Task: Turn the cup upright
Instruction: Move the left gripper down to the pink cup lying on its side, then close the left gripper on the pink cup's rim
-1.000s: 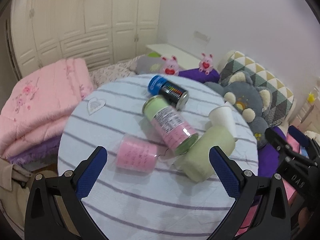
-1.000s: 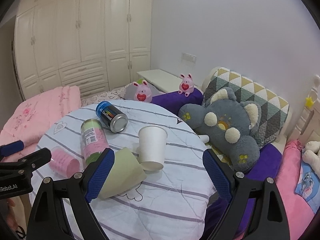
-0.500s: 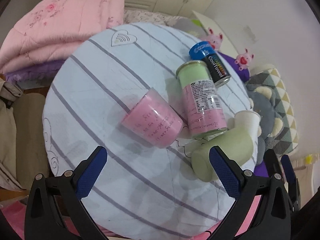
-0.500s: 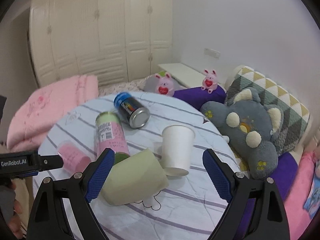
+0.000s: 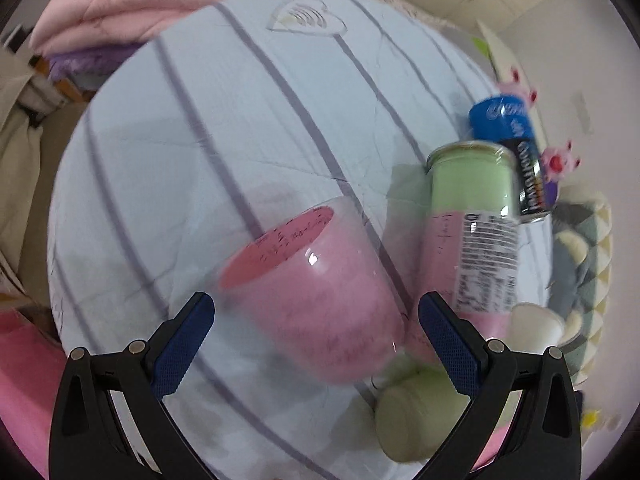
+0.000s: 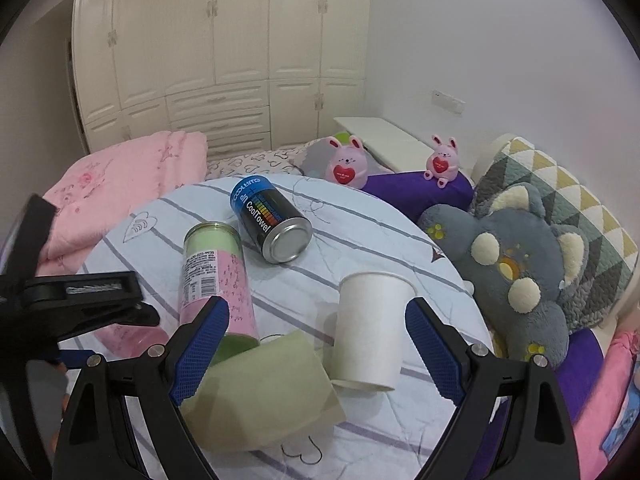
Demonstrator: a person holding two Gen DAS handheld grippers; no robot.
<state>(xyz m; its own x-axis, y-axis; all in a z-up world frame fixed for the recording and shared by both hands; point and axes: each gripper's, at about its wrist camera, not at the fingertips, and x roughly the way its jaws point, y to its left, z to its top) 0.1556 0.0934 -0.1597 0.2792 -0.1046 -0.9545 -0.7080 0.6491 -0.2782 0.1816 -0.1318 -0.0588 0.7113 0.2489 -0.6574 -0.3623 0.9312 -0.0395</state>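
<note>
A pink translucent cup [image 5: 316, 296] lies on its side on the round striped table [image 5: 224, 128], its mouth toward the upper left. My left gripper [image 5: 316, 340] is open, its blue pads on either side of the cup's base, not touching. In the right wrist view the pink cup [image 6: 128, 338] shows partly behind the left gripper's black body [image 6: 72, 300]. My right gripper [image 6: 318, 344] is open and empty above the table's near edge. A white paper cup [image 6: 370, 328] stands mouth down between its fingers. A pale green cup [image 6: 264, 396] lies on its side under the left finger.
A green-and-pink can [image 6: 216, 276] and a blue-black CoolTowel can [image 6: 270, 220] lie on their sides mid-table. A grey plush bear [image 6: 516, 272] and patterned pillow [image 6: 568, 196] sit right of the table. A pink quilt [image 6: 120, 184] lies left, wardrobes [image 6: 208, 48] behind.
My left gripper has dropped down and closed in on the pink cup, which now sits between its open fingers. My right gripper has shifted slightly closer to the white cup.
</note>
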